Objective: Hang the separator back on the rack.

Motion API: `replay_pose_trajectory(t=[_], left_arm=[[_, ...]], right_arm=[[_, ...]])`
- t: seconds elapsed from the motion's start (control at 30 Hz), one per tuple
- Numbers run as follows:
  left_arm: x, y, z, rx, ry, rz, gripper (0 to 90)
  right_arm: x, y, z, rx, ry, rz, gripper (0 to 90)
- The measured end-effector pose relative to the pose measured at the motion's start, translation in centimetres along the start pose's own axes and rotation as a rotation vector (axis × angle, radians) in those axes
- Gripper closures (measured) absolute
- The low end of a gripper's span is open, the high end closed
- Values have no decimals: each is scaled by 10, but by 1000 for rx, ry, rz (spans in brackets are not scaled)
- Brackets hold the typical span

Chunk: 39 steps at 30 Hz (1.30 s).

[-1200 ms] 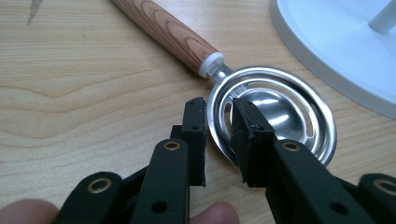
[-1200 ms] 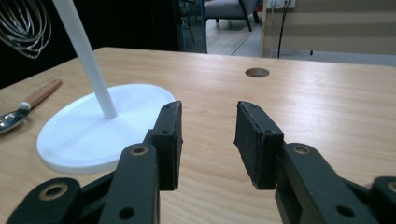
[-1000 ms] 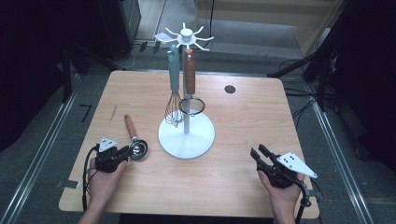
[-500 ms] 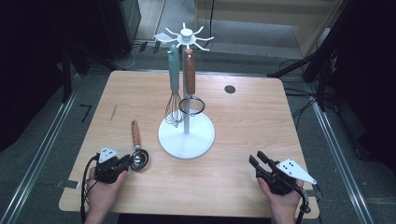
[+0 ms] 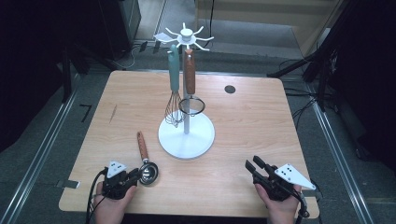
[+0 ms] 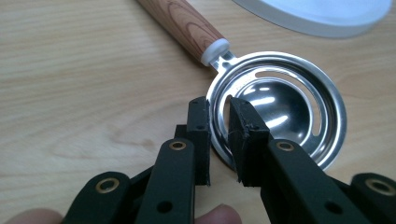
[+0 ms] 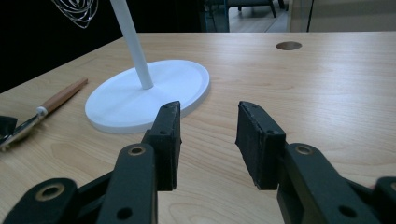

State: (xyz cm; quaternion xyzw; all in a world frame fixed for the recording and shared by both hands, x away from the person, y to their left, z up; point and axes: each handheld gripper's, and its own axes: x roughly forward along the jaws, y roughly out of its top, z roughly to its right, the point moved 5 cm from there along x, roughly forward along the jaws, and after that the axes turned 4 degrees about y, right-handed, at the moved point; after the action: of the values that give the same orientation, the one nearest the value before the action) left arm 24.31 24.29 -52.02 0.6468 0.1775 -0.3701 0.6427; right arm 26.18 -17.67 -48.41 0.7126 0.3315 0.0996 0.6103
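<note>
A slotted metal spoon [image 5: 143, 150] with a wooden handle lies on the wooden table [image 5: 252, 126], left of the white rack's base. My left gripper [image 5: 137, 173] sits near the front left edge. Its jaws are shut on the near rim of the spoon's bowl [image 6: 275, 107], one pad inside the rim and one outside, as the left gripper [image 6: 217, 105] view shows. My right gripper [image 5: 252, 165] rests at the front right, open, with nothing between its jaws. In the right gripper [image 7: 208, 112] view, bare table lies ahead of the pads, and the spoon [image 7: 56, 100] is at far left.
A white utensil rack [image 5: 187, 135] stands mid-table, its round base [image 7: 140, 100] wide and flat. A teal-handled whisk [image 5: 173, 109] and a brown-handled small strainer [image 5: 189, 70] hang from it. A dark round hole [image 5: 229, 88] sits at the back right.
My left gripper has slid toward the front edge and slightly right, dragging the spoon along by its bowl. The right gripper has stayed about where it was.
</note>
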Motion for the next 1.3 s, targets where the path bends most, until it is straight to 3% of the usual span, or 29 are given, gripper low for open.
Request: replay_pose_trajectory(t=[0.2, 0.4, 0.8, 1.0, 1.17, 1.3], left_arm=[[1, -1, 11, 17, -62, -13, 777], [3, -2, 25, 48, -118, -25, 756], [6, -4, 52, 101, -159, -21, 727], [8, -6, 65, 126, -186, -14, 710], [12, -6, 78, 131, -205, -6, 702], [13, -7, 87, 140, -218, -4, 702]], right_arm=[[9, 1, -13, 17, 11, 2, 611], [19, -4, -30, -17, 40, -27, 610], [35, -9, -61, -13, 114, -54, 619], [42, -11, -76, -4, 167, -75, 721], [53, -20, -96, -14, 228, -137, 900], [62, -27, -109, -12, 252, -174, 900]])
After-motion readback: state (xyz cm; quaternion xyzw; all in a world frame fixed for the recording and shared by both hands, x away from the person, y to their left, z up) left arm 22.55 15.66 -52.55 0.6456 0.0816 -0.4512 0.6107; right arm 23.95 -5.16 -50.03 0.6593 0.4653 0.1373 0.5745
